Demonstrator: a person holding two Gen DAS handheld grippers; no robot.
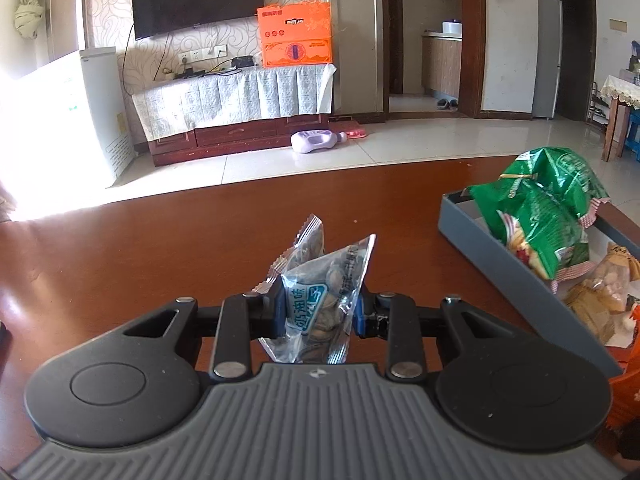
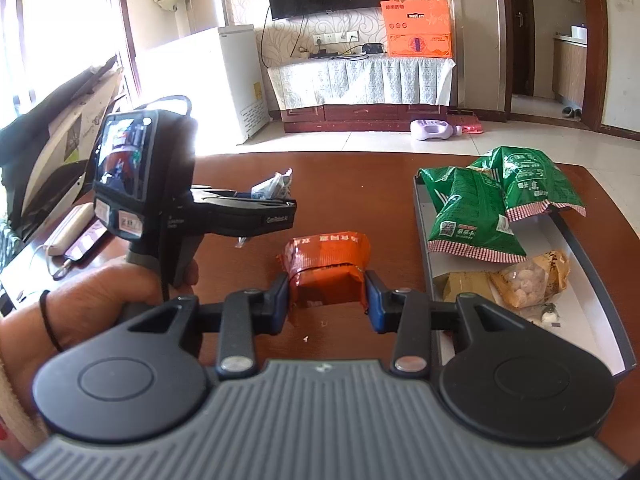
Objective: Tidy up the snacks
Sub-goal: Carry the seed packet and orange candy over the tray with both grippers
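My left gripper [image 1: 319, 312] pinches a clear blue-labelled snack packet [image 1: 320, 300], lifted above the brown table [image 1: 160, 248]. My right gripper [image 2: 326, 300] has its jaws pressed against the sides of an orange snack pack [image 2: 326, 268] on the table. Further right, the grey tray [image 2: 600, 280] holds green bags [image 2: 472, 208] and yellow packets [image 2: 532, 280].

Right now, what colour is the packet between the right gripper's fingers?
Orange packet, printed with red; the right wrist view shows it best.

Strong sun pours in from the window [image 2: 60, 40] on the left and washes that side white. The floor [image 1: 400, 140] shines. Edges bend round.
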